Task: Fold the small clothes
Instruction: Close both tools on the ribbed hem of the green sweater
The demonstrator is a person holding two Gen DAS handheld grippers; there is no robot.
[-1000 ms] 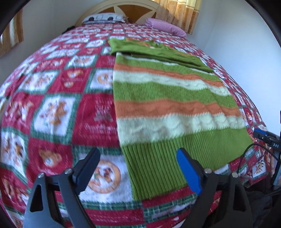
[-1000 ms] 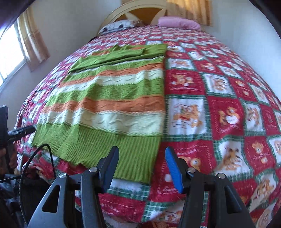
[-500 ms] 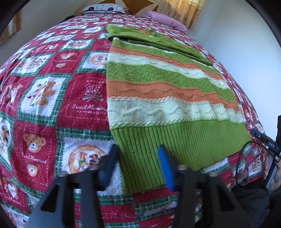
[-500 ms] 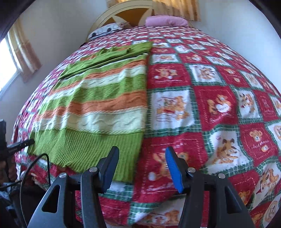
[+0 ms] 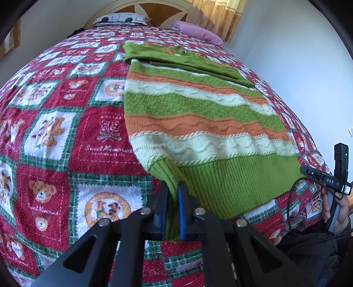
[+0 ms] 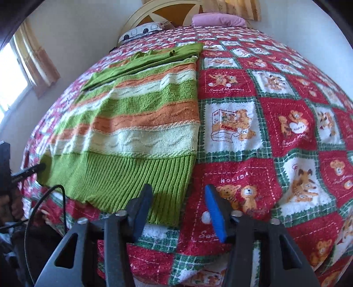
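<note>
Pinching sweater (image 5: 198, 123) hem corner, left gripper (image 5: 172, 209) (right gripper (image 6: 178, 207) agape above bedspread (image 6: 264, 176)).

The sweater's (image 5: 198, 123) near left hem corner is pinched out of sight between the left gripper's (image 5: 172, 212) fingers (image 5: 162, 209). Its sleeves are folded across the top, hiding the neckline. The bed's (image 5: 55, 132) near edge is covered by both grippers' black frames in the wrist views. The right gripper (image 6: 178, 212) hides a strip of bedspread (image 6: 286, 132) below its fingers (image 6: 215, 212). The headboard (image 5: 141, 8) is cut off by the top edge. The hand (image 5: 337, 212) at the right edge is partly cropped. The pillow's (image 6: 145, 31) pattern is too small to read.
</note>
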